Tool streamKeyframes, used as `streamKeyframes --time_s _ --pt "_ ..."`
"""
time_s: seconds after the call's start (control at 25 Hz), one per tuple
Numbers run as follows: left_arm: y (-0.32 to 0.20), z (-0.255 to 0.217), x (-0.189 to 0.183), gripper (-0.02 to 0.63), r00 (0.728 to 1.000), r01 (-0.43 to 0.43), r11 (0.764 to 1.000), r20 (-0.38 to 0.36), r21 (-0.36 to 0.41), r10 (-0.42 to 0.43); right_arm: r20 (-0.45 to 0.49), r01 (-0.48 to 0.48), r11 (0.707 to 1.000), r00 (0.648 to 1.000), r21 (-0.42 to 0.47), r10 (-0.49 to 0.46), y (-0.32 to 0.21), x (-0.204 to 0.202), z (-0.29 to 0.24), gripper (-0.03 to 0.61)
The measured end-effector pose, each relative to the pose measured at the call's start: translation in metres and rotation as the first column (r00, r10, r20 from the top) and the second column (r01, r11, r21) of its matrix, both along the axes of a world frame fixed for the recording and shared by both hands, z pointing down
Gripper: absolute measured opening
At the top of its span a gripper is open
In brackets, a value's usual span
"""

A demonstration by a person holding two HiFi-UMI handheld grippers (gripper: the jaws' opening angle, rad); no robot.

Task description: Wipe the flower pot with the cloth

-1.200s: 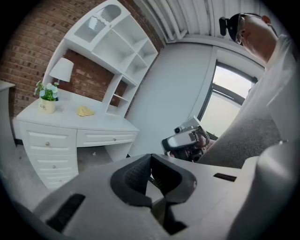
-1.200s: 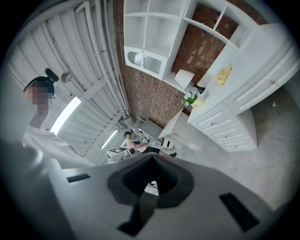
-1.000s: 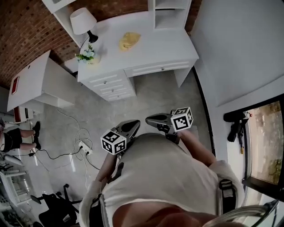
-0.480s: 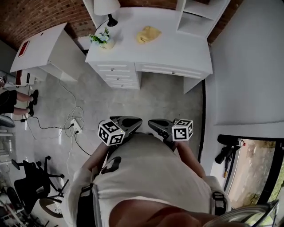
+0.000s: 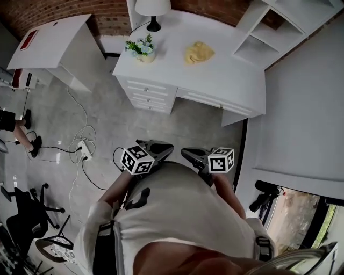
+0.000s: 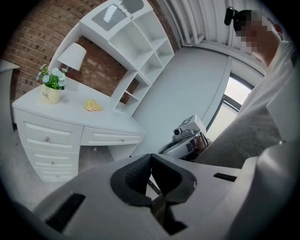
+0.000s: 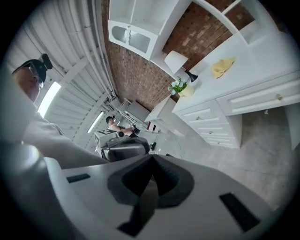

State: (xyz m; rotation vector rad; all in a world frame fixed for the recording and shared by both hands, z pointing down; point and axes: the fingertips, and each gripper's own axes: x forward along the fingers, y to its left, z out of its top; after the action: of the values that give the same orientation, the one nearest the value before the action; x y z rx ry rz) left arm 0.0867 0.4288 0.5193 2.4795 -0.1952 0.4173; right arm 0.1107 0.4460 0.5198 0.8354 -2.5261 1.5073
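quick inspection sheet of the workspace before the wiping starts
surface: white desk, top mostly bare, drawers shut.
job's things: flower pot at the desk's left end; yellow cloth lying apart to its right, untouched.
clutter: table lamp behind the pot.
grippers: left gripper and right gripper both shut, empty, held close to the body, away from the desk.
cables: power strip and loose cables on the floor, left of the desk front.
surroundings: brick wall, shelf unit, office chair, a second person at the left edge.
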Motion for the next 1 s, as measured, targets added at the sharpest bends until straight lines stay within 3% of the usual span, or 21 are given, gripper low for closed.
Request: streamKeyframes --time_s 0.2,0.4,0.56,0.84,1.0 --pt "-0.058 0.001 -0.038 0.021 0.999 0.033 0.999 -0.028 -0.031 -0.034 -0.044 0.031 0.999 0.999 -0.034 -0.032 -0.058 -0.036 0.0 0.011" --pt "-0.097 0.021 -0.083 0.021 0.997 0.039 0.999 0.062 -0.027 -0.037 -0.122 0.107 0.994 0.987 -0.019 -0.109 -0.105 -0.082 0.001 0.011" --pt "-0.12 0.027 -0.109 0.021 0.994 0.064 0.998 0.092 -0.017 -0.062 -0.171 0.051 0.998 0.984 -0.045 -0.058 -0.14 -0.091 0.011 0.011" --pt "-0.154 0.032 -0.126 0.021 0.987 0.105 0.994 0.125 -0.021 -0.102 -0.105 -0.027 0.994 0.994 -0.102 0.016 -0.189 -0.089 0.013 0.011" --pt "-0.182 0.035 -0.125 0.021 0.976 0.154 0.988 0.154 -0.002 -0.152 -0.065 -0.067 0.995 0.996 -0.07 0.063 -0.231 -0.069 0.009 0.011"
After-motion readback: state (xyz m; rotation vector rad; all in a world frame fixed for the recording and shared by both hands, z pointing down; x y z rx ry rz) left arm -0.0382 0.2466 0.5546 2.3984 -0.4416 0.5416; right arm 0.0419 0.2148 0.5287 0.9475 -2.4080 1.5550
